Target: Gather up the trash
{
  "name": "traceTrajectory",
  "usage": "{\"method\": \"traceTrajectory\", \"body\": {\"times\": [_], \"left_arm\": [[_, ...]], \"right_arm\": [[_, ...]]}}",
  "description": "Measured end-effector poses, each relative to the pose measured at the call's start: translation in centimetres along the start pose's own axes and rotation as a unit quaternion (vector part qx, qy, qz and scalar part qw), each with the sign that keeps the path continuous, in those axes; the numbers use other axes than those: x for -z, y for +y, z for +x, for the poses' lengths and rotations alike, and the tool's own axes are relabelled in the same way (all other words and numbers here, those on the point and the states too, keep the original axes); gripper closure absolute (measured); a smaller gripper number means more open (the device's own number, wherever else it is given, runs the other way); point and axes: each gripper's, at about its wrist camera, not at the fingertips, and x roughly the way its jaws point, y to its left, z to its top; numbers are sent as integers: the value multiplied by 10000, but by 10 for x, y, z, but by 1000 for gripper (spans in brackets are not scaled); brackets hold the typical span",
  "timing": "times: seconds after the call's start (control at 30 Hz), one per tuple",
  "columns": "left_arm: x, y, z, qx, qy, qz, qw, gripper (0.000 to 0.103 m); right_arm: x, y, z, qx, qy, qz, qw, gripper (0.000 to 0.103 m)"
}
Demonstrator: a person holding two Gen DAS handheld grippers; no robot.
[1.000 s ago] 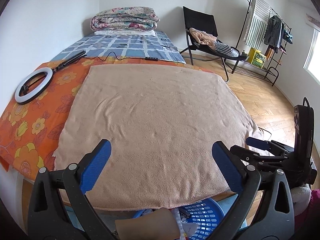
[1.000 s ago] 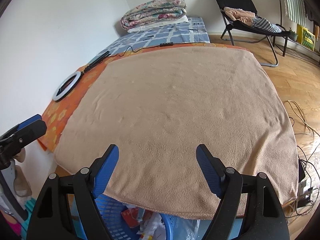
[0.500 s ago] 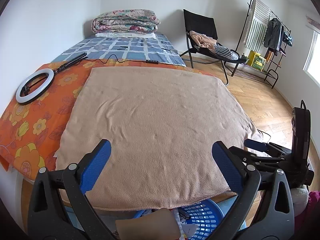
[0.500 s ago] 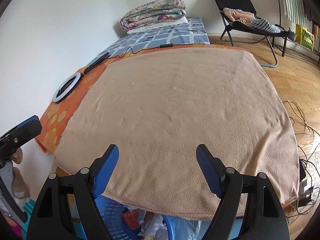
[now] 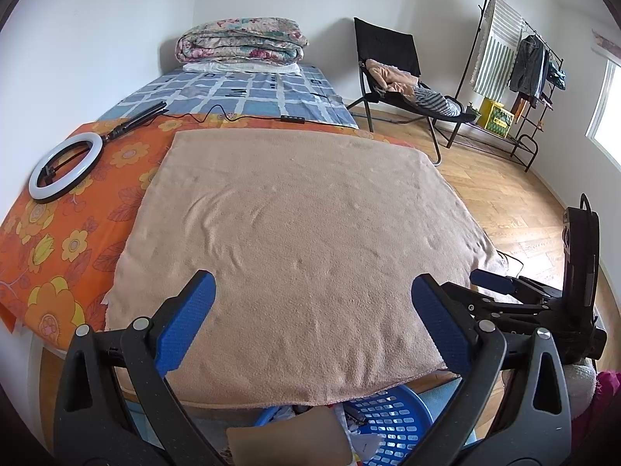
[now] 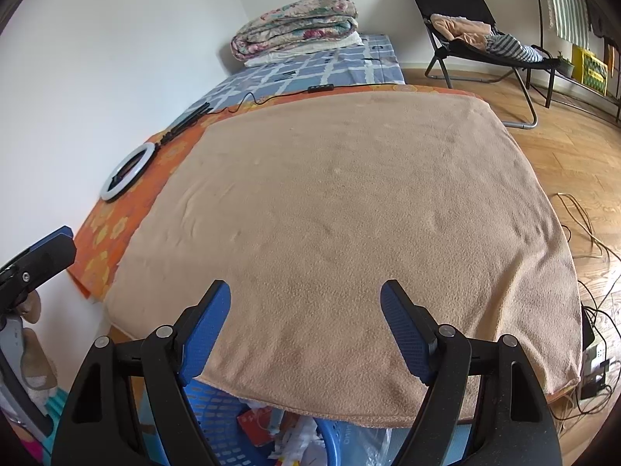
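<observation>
Both grippers hang idle over the near edge of the tan blanket, jaws spread wide with nothing between them: the left gripper and the right gripper. The blanket looks bare, with no litter on it. The trash, crumpled paper and a red packet, already sits in the blue basket at 6 o'clock, just below the blanket's edge. The collecting seems done, or else paused between pickups. A next move would call for finding a stray piece elsewhere, then lowering open jaws around it.

The blanket covers a table spread with an orange floral cloth, where a ring light lies at 10 o'clock. Beyond, at 12 o'clock, a bed carries folded quilts; a black chair stands at 1 o'clock on wood flooring.
</observation>
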Motion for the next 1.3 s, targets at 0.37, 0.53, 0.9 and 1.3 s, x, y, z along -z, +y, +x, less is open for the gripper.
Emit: {"method": "traceTrajectory", "body": {"times": [0.37,0.53,0.9,1.3], "left_arm": [[1,1,0,-6,-4,10,10000,1],[1,1,0,-3,3,11,10000,0],[1,0,0,-2,-9,-2,10000,0],[1,0,0,-8,-9,-3,10000,0]], "right_arm": [[1,0,2,-9,27,72,10000,23],[1,1,3,4,31,89,10000,23],[4,1,4,-14,64,163,9998,23],[6,-1,5,-46,103,246,9996,23]]}}
